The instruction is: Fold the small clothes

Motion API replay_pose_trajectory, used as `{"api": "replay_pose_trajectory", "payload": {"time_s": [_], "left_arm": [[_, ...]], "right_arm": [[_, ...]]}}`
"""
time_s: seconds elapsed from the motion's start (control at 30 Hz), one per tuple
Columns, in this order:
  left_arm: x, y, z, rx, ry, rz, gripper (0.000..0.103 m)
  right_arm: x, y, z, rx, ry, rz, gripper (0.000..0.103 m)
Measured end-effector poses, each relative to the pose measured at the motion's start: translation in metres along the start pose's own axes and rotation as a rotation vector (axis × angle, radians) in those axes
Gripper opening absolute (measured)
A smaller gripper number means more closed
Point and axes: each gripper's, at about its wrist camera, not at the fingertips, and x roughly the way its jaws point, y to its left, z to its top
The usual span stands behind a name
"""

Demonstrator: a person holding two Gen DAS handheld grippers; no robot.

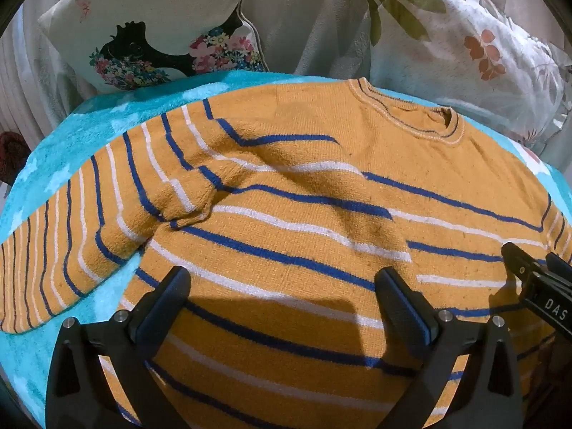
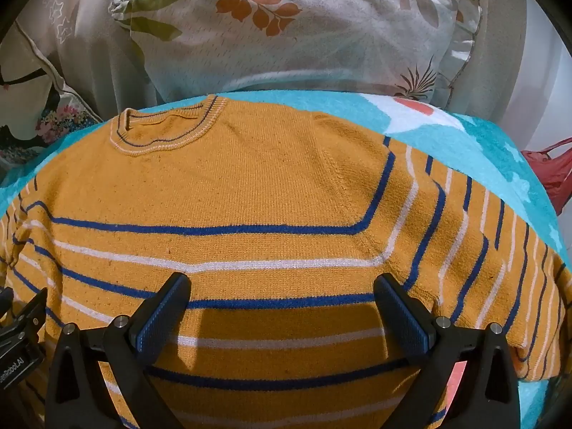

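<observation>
The left gripper (image 1: 282,304) is matte black, with 2 wedge-shaped fingers (image 1: 162,307) faced in ribbed dark-blue pads and 4 round silver screw heads on the linkage behind them. The right gripper (image 2: 282,307) is built the same, its blue pads (image 2: 162,316) brighter in the light. To the right of the left gripper's fingers, the other tool's black body bears white letters "DAS".

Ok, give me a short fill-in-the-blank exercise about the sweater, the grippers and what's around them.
1. The sweater is mustard with white and ____ stripes.
2. It lies on a ____ towel.
3. Both the left gripper and the right gripper have their jaws ____.
4. Behind the neckline sit two ____, one with orange leaves.

Missing words: blue; turquoise; open; pillows
</observation>
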Motion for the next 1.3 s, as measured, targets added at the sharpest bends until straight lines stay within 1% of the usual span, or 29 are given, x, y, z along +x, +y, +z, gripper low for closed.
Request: {"api": "replay_pose_trajectory", "payload": {"time_s": [0.1,0.17,0.23,0.27,0.33,0.4,0.5,0.57,0.67,0.7,0.77,0.8,0.87,0.9,0.93,0.97,1.0,1.03,1.1,1.2,1.23,1.3], "left_arm": [[-0.002,0.000,0.001,-0.023,0.055,0.022,0.103],[-0.006,0.000,0.003,-0.034,0.108,0.034,0.103],[-0.011,0.003,0.002,-0.057,0.127,0.030,0.103],[-0.017,0.006,0.001,-0.075,0.126,0.044,0.103],[-0.028,0.011,0.002,-0.097,0.100,0.053,0.103],[-0.039,0.015,0.003,-0.103,0.086,0.078,0.103],[-0.064,0.019,0.007,-0.113,0.031,0.068,0.103],[-0.078,0.016,0.010,-0.096,-0.005,0.082,0.103],[-0.103,0.007,0.014,-0.051,-0.098,0.113,0.103],[-0.110,0.004,0.015,-0.033,-0.117,0.122,0.103],[-0.114,0.000,0.018,0.003,-0.125,0.112,0.103],[-0.115,-0.004,0.018,0.020,-0.115,0.099,0.103],[-0.117,-0.009,0.017,0.017,-0.095,0.057,0.103],[-0.117,-0.009,0.017,0.010,-0.084,0.033,0.103],[-0.119,-0.012,0.017,0.005,-0.076,0.007,0.103],[-0.122,-0.016,0.017,0.004,-0.080,-0.010,0.103],[-0.124,-0.020,0.018,0.009,-0.089,-0.025,0.103],[-0.126,-0.024,0.019,0.017,-0.100,-0.042,0.103],[-0.130,-0.034,0.019,0.039,-0.120,-0.073,0.103],[-0.133,-0.047,0.020,0.076,-0.122,-0.119,0.103],[-0.133,-0.051,0.019,0.090,-0.117,-0.132,0.103],[-0.134,-0.057,0.019,0.110,-0.114,-0.145,0.103]], "right_arm": [[-0.001,-0.003,0.000,0.002,0.005,0.006,0.103],[-0.003,0.000,0.001,-0.002,0.006,0.000,0.103],[-0.004,-0.001,0.000,-0.003,0.005,0.000,0.103],[-0.005,-0.001,-0.001,-0.006,0.005,0.000,0.103],[-0.003,0.002,-0.001,-0.019,0.006,-0.009,0.103],[-0.005,0.003,-0.002,-0.019,0.008,-0.010,0.103],[-0.002,0.003,-0.001,-0.012,0.029,0.008,0.103],[-0.002,0.003,0.000,-0.007,0.035,0.014,0.103],[-0.002,0.009,-0.001,-0.027,0.044,-0.005,0.103],[-0.001,0.009,0.000,-0.029,0.050,-0.006,0.103],[0.000,0.009,0.001,-0.033,0.069,-0.001,0.103],[0.000,0.010,0.003,-0.040,0.083,0.003,0.103],[0.000,0.008,0.007,-0.045,0.117,0.015,0.101],[-0.003,0.006,0.011,-0.041,0.123,0.015,0.093],[-0.008,0.003,0.013,-0.034,0.119,0.019,0.074],[-0.014,-0.002,0.015,-0.021,0.124,0.036,0.064],[-0.019,-0.008,0.017,-0.002,0.126,0.069,0.048],[-0.026,-0.017,0.019,0.023,0.123,0.104,0.040],[-0.041,-0.040,0.021,0.063,0.102,0.115,0.039],[-0.067,-0.087,0.020,0.132,0.073,0.123,0.040],[-0.076,-0.105,0.018,0.155,0.066,0.108,0.040],[-0.095,-0.150,0.012,0.205,0.044,0.032,0.040]]}}
